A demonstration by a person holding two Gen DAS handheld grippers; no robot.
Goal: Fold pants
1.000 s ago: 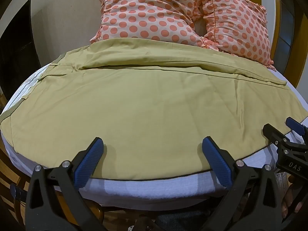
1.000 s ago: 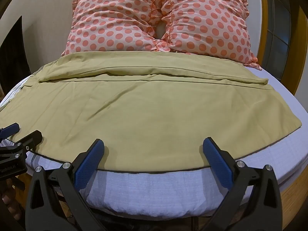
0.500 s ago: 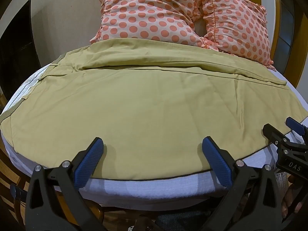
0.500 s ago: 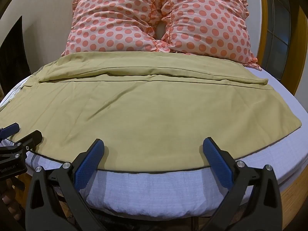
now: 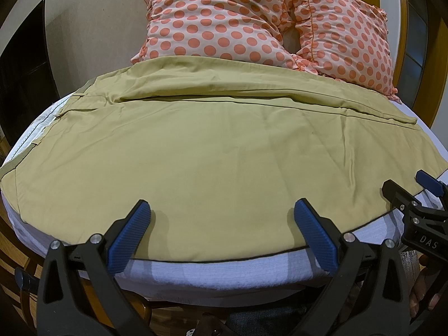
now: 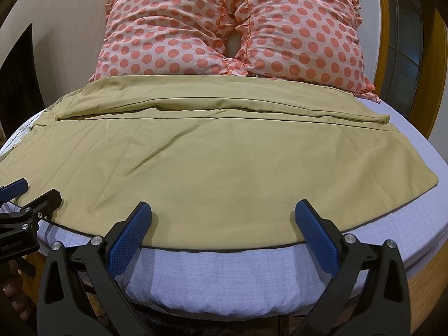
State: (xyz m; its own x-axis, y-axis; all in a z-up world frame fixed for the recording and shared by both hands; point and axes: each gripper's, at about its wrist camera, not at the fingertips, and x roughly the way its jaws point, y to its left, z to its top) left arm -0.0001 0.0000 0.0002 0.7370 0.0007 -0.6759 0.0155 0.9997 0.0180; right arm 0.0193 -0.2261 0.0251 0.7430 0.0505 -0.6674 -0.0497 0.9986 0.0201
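Note:
Olive-tan pants [image 5: 210,156] lie spread sideways across the bed, waistband at the left, one leg lying along the far side. They also show in the right wrist view [image 6: 196,162]. My left gripper [image 5: 221,224] is open and empty, its blue pads just above the pants' near edge. My right gripper [image 6: 222,224] is open and empty over the same near edge, further right. Each gripper shows at the side of the other's view: the right one [image 5: 411,196], the left one [image 6: 30,196].
The bed has a white mattress cover [image 6: 224,274] with a wooden frame [image 6: 425,274] below. Two pink pillows with orange dots [image 6: 224,33] lean at the head. A dark opening [image 5: 25,70] is at the left wall, a wooden door frame [image 6: 383,28] at the right.

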